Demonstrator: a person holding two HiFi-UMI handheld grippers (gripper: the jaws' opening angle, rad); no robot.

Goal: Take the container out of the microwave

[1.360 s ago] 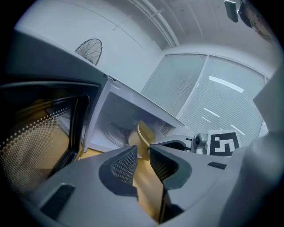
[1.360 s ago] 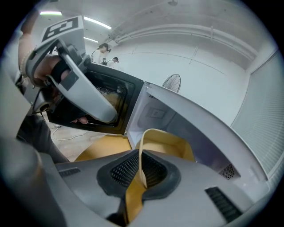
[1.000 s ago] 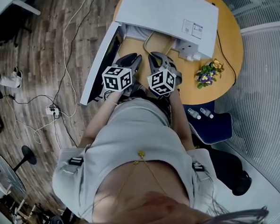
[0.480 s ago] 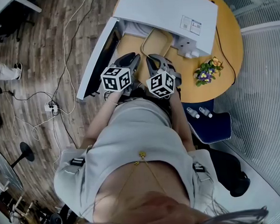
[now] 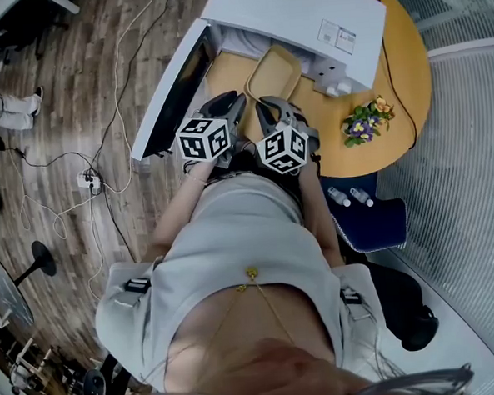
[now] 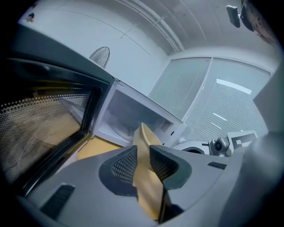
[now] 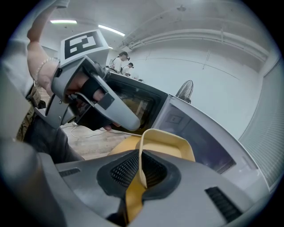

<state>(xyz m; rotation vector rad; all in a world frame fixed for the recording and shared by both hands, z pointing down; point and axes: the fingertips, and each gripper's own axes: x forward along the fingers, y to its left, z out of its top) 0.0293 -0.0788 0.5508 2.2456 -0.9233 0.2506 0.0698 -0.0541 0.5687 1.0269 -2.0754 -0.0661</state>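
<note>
The withdrawal step is in hand. The left gripper (image 6: 143, 156) has its fingers (image 6: 124, 166) clamped on one side rim of the yellow container (image 5: 274, 72). The right gripper (image 7: 141, 172) has its fingers narrowed onto the opposite rim. The container is held between them at the mouth of the microwave (image 5: 302, 14), beside the open door (image 5: 170, 93). Its near end is out over the table (image 5: 406, 66); its far end appears to lie under the cavity's front edge. Next move, as judged: draw both grippers back in step, keeping the container level, until it clears the opening. Then set it down on the table.
</note>
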